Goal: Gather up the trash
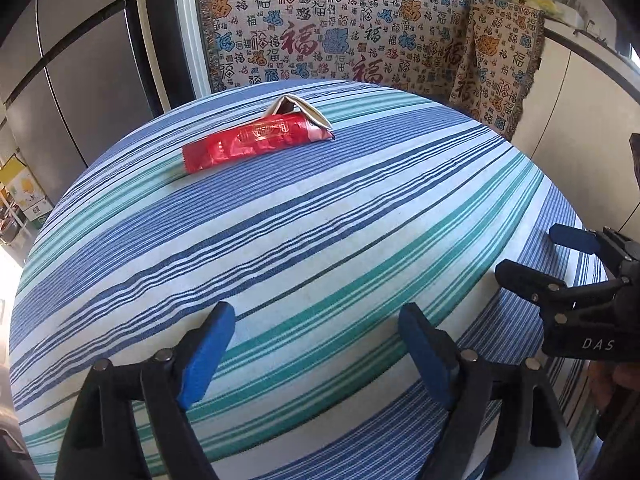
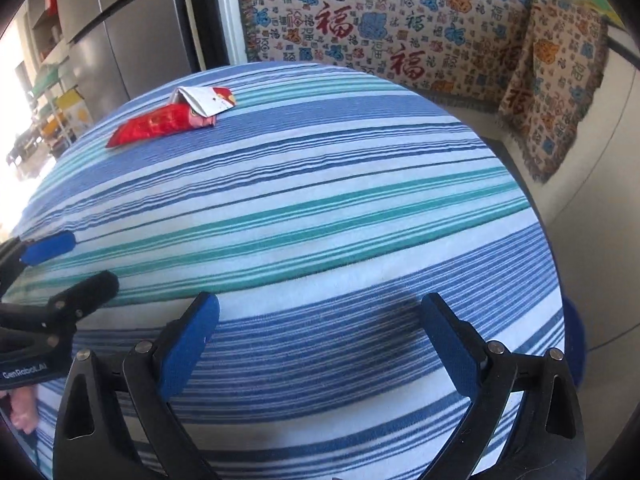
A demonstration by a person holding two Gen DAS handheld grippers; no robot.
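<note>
Nearest, the left gripper (image 1: 316, 344) and right gripper (image 2: 320, 332) hang over the striped cloth (image 1: 320, 240), each with its blue pads spread wide and nothing between them. Far across the table lies a red wrapper (image 1: 248, 144), glossy foil, crinkled, with a serrated end. Its long axis runs roughly crosswise, the serrated end to the left and slightly nearer. A folded white card (image 1: 300, 110) stands tented at its right end, touching it.
</note>
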